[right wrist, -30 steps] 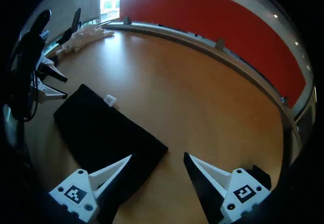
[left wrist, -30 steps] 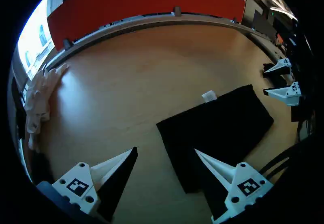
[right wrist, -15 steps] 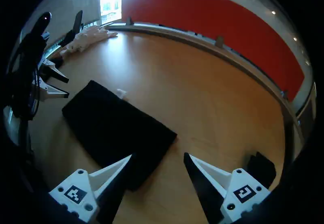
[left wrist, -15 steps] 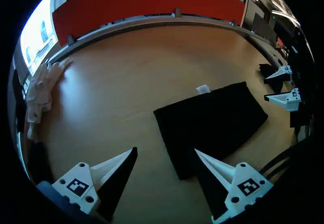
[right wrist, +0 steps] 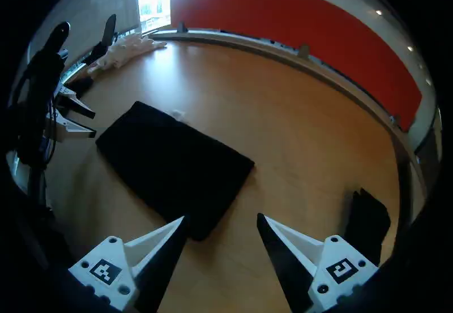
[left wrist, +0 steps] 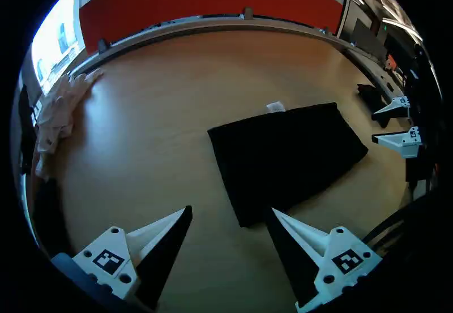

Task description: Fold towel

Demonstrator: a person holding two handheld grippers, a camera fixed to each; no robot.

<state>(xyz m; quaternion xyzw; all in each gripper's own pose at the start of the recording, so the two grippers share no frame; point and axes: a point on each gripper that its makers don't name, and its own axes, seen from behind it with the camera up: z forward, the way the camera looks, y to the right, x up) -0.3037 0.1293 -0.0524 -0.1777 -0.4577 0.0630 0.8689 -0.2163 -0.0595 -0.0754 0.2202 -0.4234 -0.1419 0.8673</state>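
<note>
Black towel (left wrist: 286,154) lies flat on worktop (left wrist: 158,120), centre frame. Left gripper (left wrist: 230,208) and right gripper (right wrist: 221,215) hover over opposite ends, fingers wide, empty, probably lined up to pinch corners.

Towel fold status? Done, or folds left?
Done: the black towel lies flat on the table as a compact rectangle, white tag at its far edge. In hand: nothing; left gripper and right gripper are open and empty. Left: maybe one more fold; I can't tell the target size.
</note>
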